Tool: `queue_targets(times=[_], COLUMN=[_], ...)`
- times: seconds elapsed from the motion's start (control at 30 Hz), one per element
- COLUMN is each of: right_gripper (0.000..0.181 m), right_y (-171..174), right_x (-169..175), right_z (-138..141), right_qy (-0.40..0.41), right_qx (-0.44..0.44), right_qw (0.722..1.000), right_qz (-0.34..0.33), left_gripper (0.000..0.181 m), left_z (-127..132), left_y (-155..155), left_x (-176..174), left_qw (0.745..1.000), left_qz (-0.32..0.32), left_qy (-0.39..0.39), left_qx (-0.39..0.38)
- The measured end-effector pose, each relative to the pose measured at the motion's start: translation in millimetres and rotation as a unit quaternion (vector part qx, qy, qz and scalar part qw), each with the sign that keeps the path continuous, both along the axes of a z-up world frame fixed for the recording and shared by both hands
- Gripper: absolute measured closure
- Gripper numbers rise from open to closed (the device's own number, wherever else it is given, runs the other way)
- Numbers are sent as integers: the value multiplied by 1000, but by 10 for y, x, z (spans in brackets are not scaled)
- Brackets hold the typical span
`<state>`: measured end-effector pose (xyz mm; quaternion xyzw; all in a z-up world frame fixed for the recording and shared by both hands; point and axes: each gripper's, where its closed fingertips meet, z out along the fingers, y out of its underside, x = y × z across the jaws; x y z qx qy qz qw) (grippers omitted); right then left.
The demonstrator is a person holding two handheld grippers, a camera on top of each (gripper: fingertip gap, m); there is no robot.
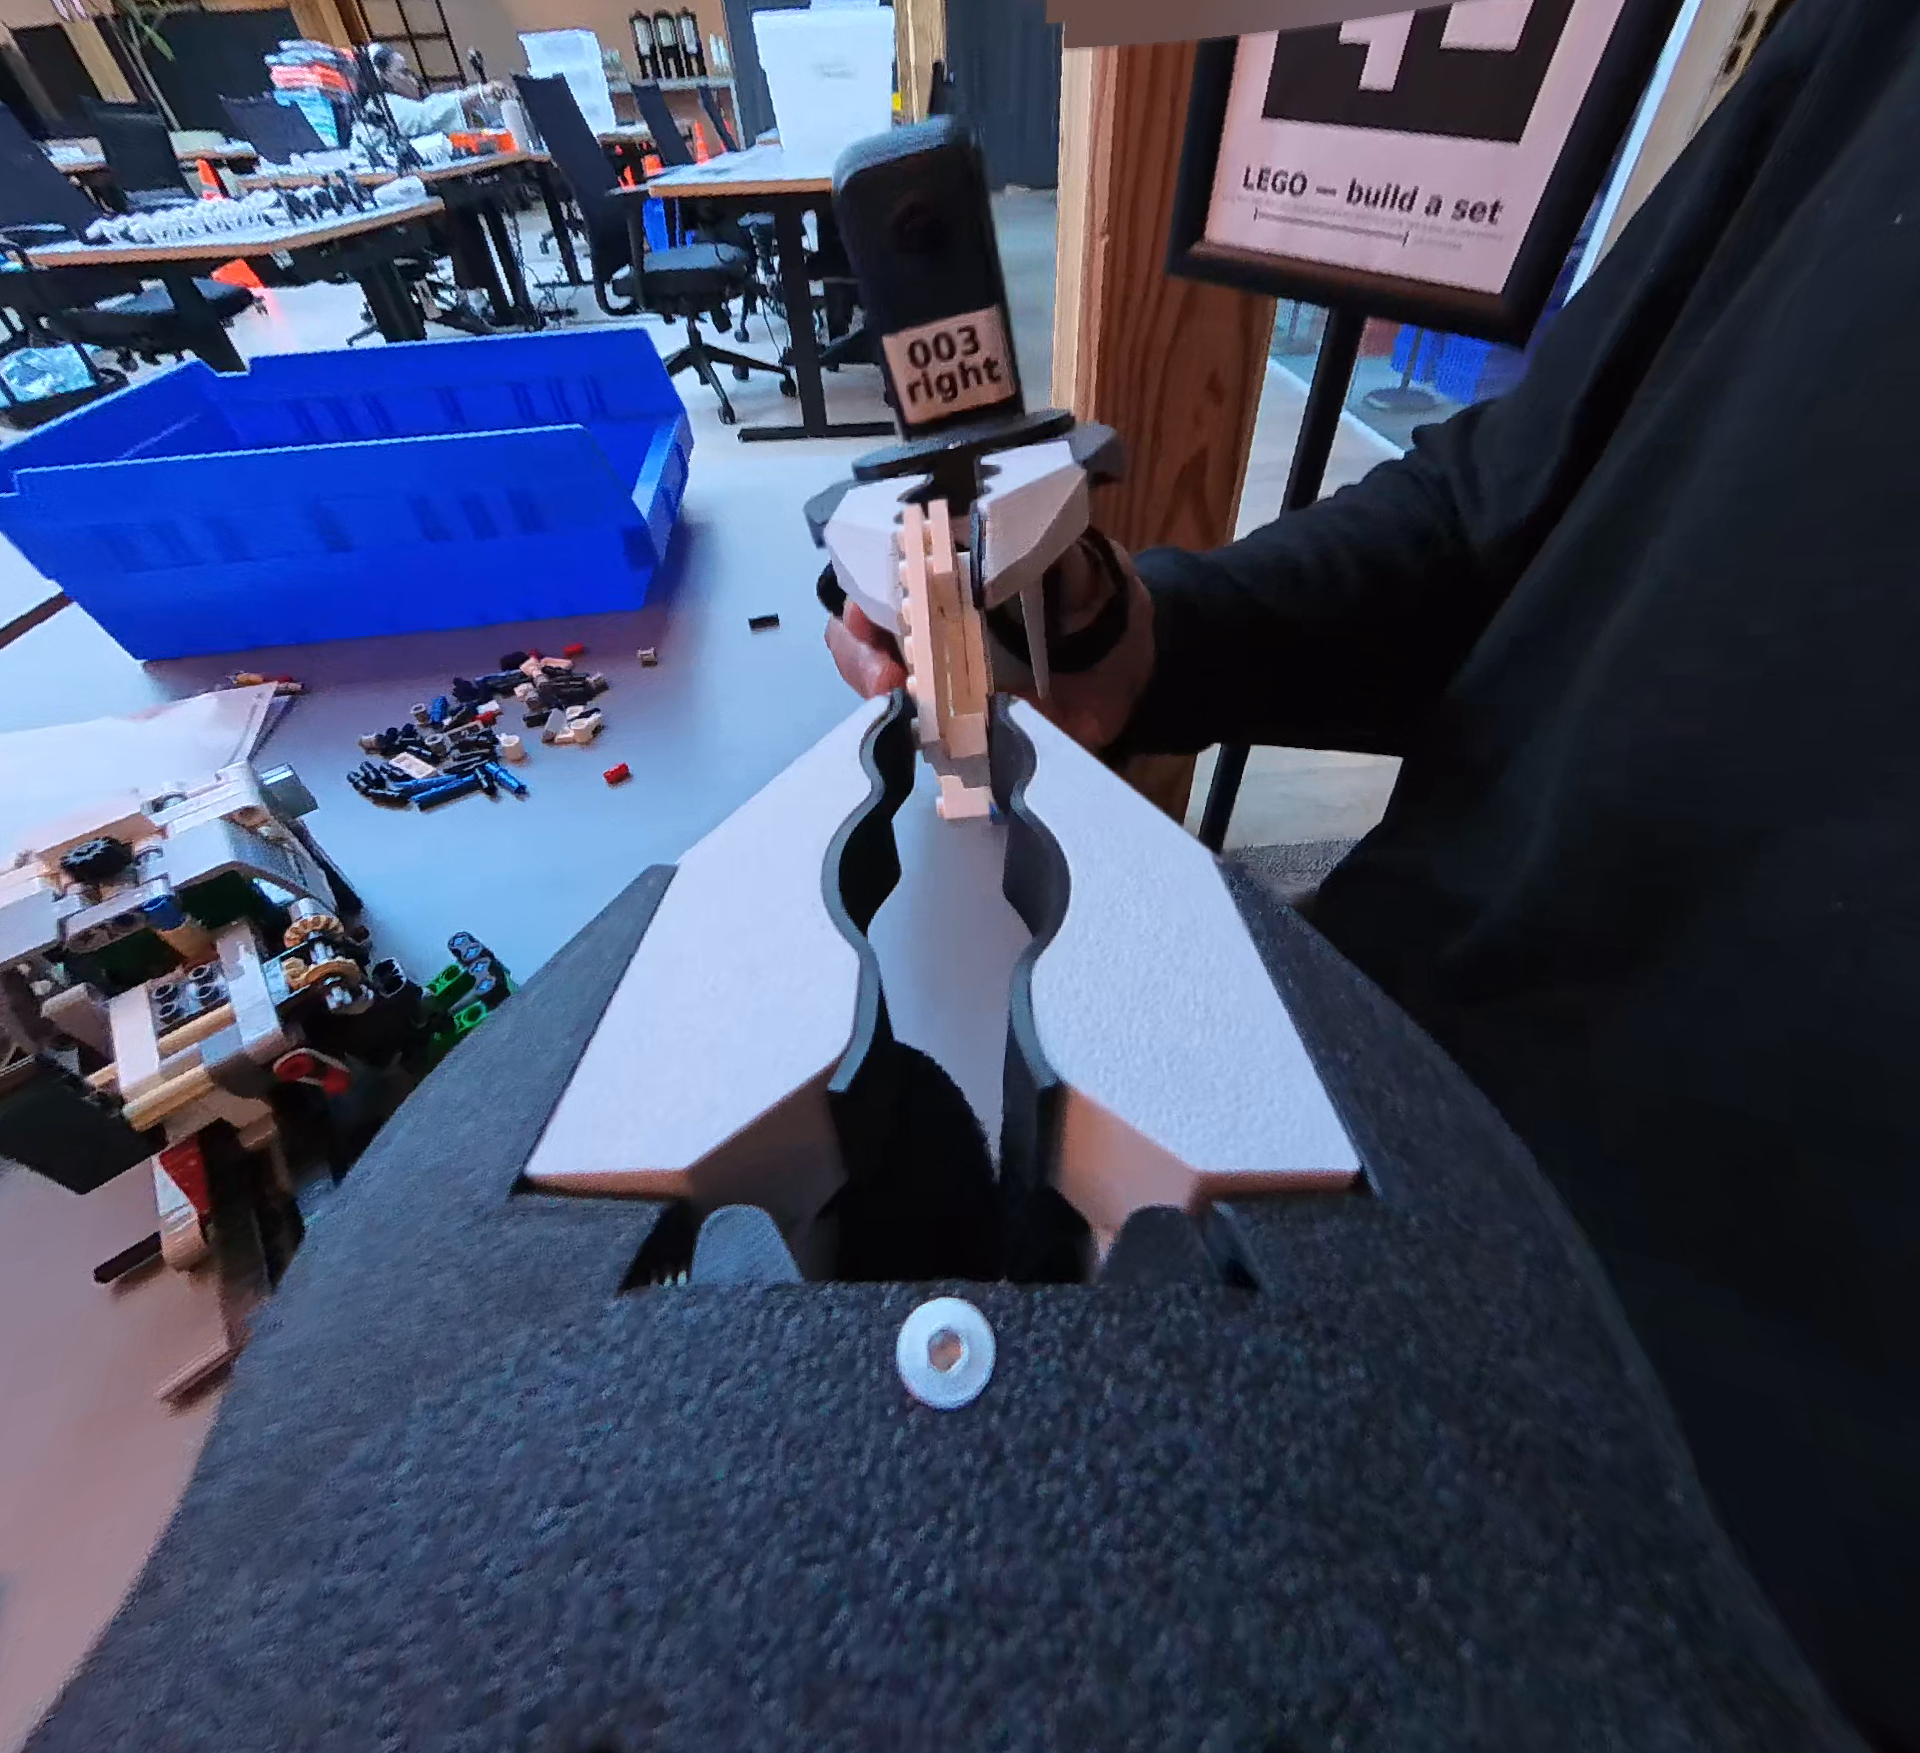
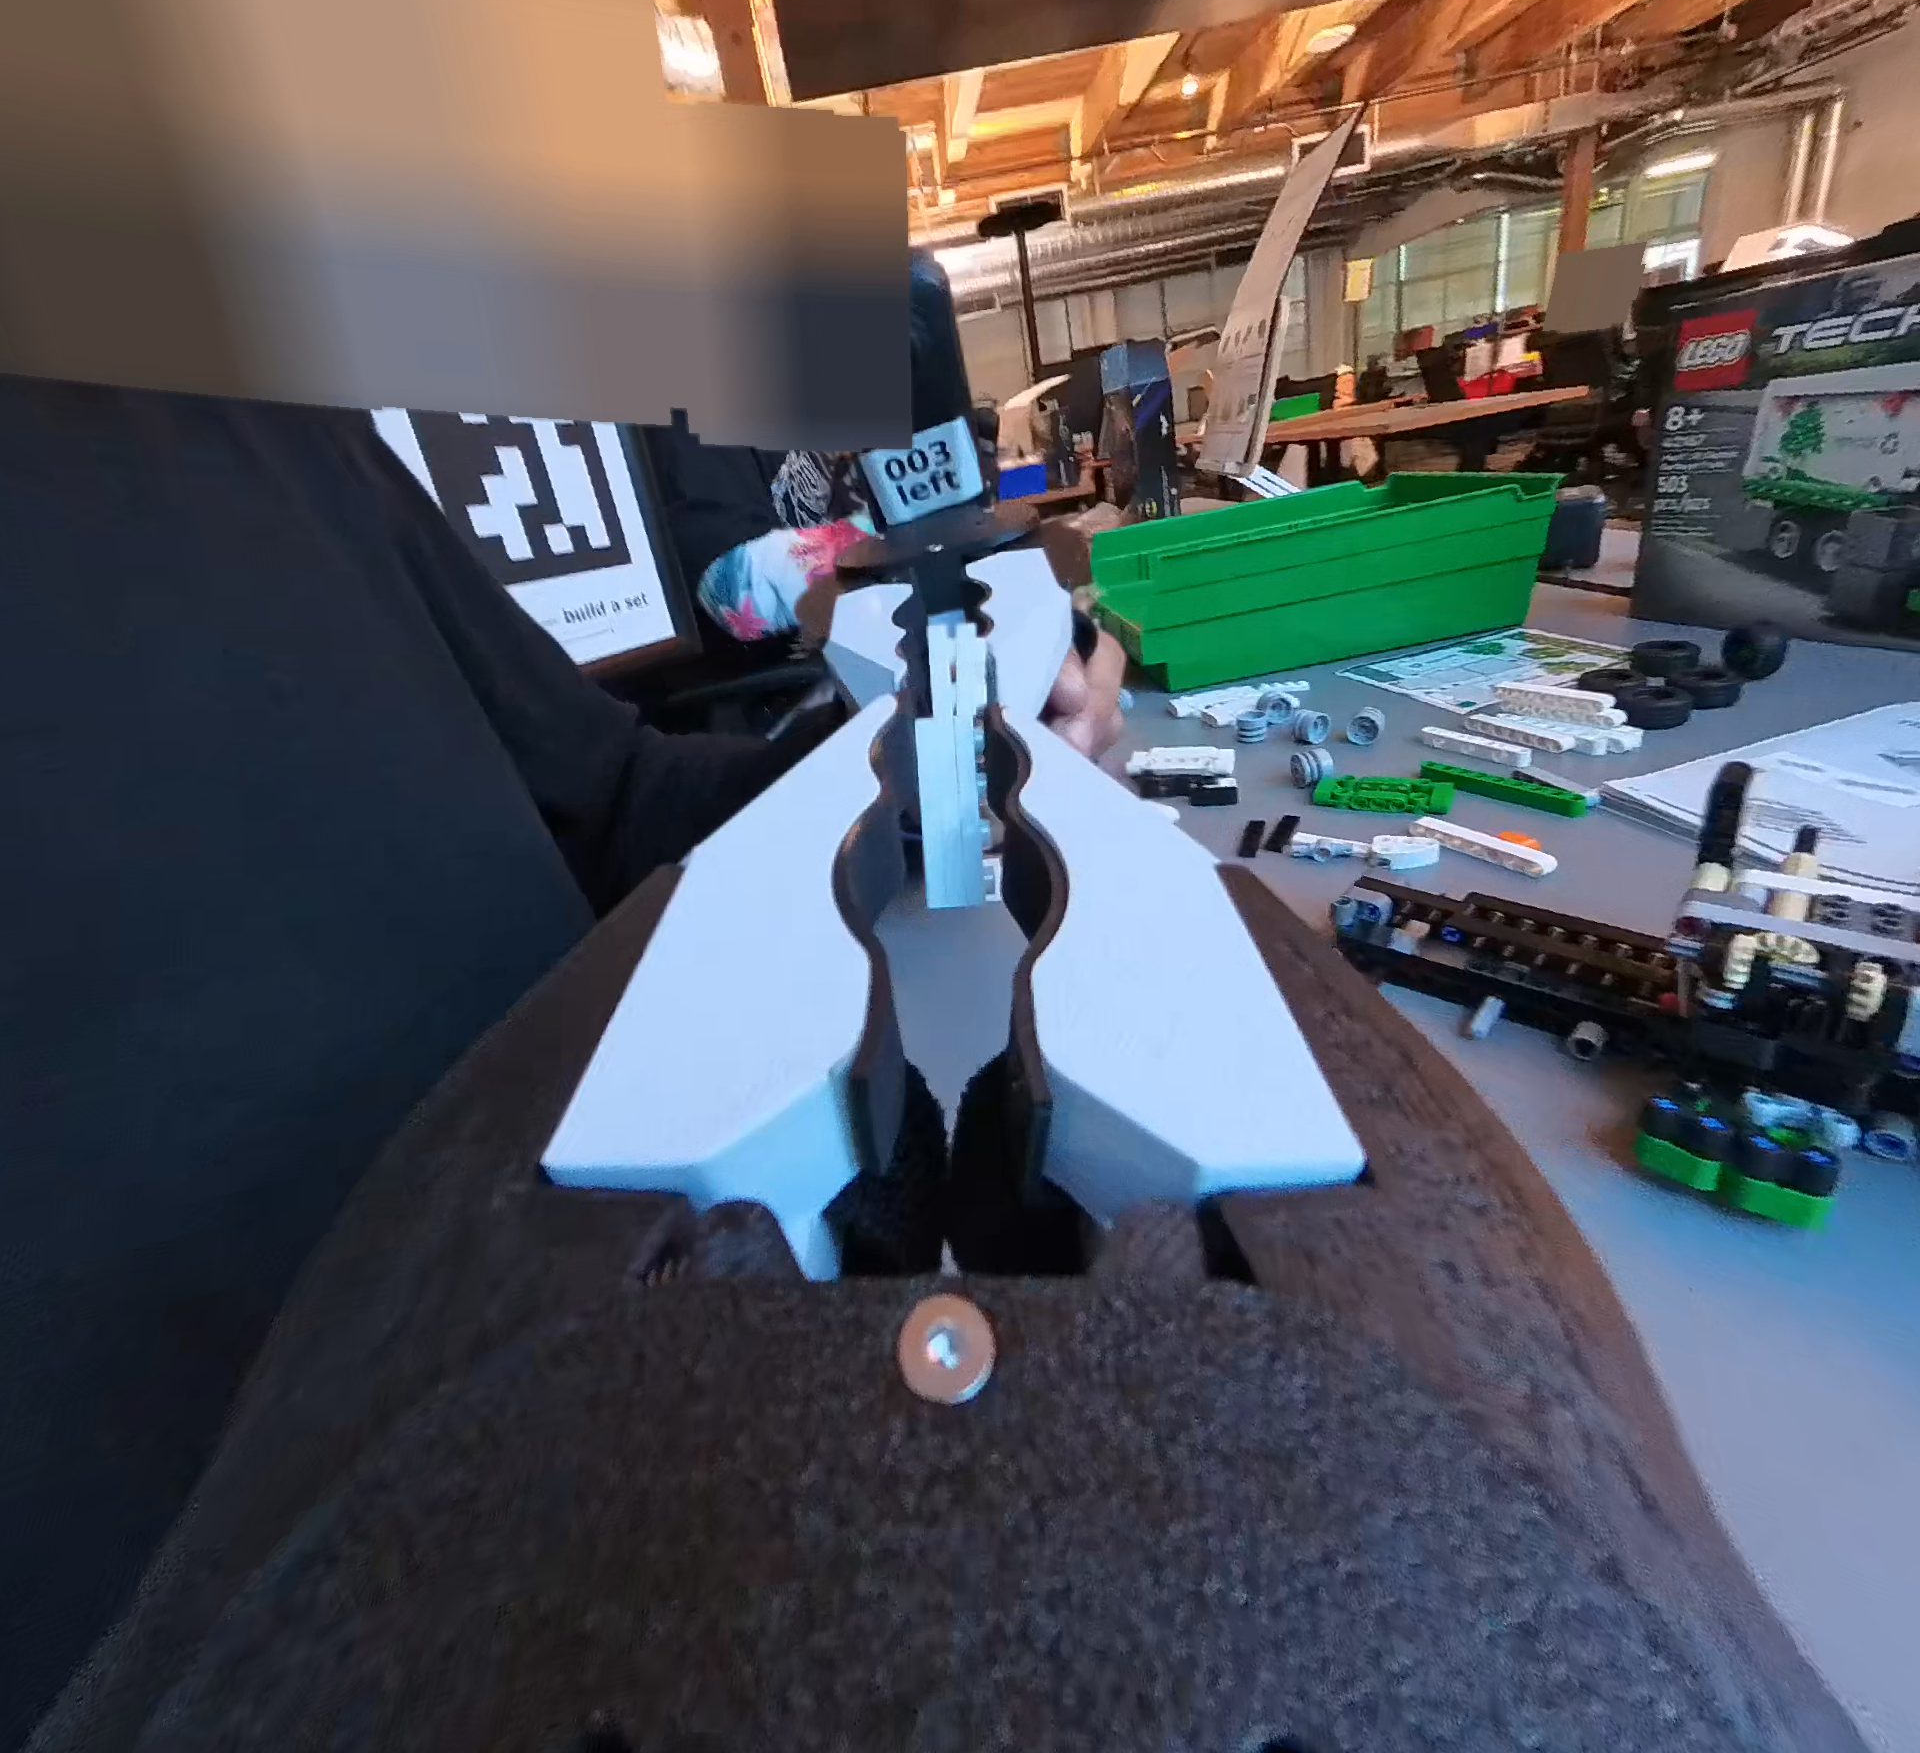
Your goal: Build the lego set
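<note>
A white lego beam assembly (image 1: 951, 654) hangs in the air between my two grippers, which face each other. My left gripper (image 1: 948, 711) is shut on its near end in the left wrist view. My right gripper (image 1: 951, 560) is shut on its far end, with a hand behind it. In the right wrist view the right gripper (image 2: 943, 711) holds the same white assembly (image 2: 951, 810), and the left gripper (image 2: 951, 638) grips it from the far side. The partly built lego vehicle (image 1: 177, 976) lies on the grey table (image 1: 665, 727); it also shows in the right wrist view (image 2: 1662, 955).
A blue bin (image 1: 343, 498) and a pile of small parts (image 1: 478, 737) are on the table. A green bin (image 2: 1320, 560), the set's box (image 2: 1787, 456), black tyres (image 2: 1673, 675), white beams (image 2: 1538, 716), an open booklet (image 2: 1787, 789) and a green wheel block (image 2: 1735, 1153) lie to the right. A person in black stands close. The tips of both grippers are at nearly the same place. From either gripper's tips it is about 20 cm to the partly built lego vehicle (image 1: 177, 976).
</note>
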<state>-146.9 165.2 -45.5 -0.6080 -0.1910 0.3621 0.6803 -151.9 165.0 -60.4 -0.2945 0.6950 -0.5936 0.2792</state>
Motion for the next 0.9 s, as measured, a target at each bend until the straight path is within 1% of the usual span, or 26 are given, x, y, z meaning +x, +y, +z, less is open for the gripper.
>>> queue_targets(times=[0.23, 0.37, 0.5, 0.6, 0.8, 0.9], right_gripper=[170, 170, 170, 170, 169, 168], right_y=[53, 56, 86, 93, 110, 113], right_x=[8, -4, -5, 1, -7, 13], right_z=[51, 39, -59, -132, -193, -200], right_qy=[49, 42, 11, -4, 0, 16], right_qx=[-5, -5, -34, -66, -83, -88], right_qw=[999, 999, 999, 997, 995, 995], right_qz=[3, 3, 11, 33, 46, 54], left_gripper=[168, 171, 171, 170, 170, 171], left_z=[32, 5, -90, -136, -188, -211], left_y=[35, 32, 71, 87, 121, 140], left_x=[-25, -26, -27, -28, -35, -33], left_qw=[999, 997, 997, 997, 996, 995], left_qz=[-7, -18, -20, -20, -20, -18], left_qy=[4, 19, 51, 68, 86, 91], left_qx=[-53, -73, -55, -38, -29, -30])
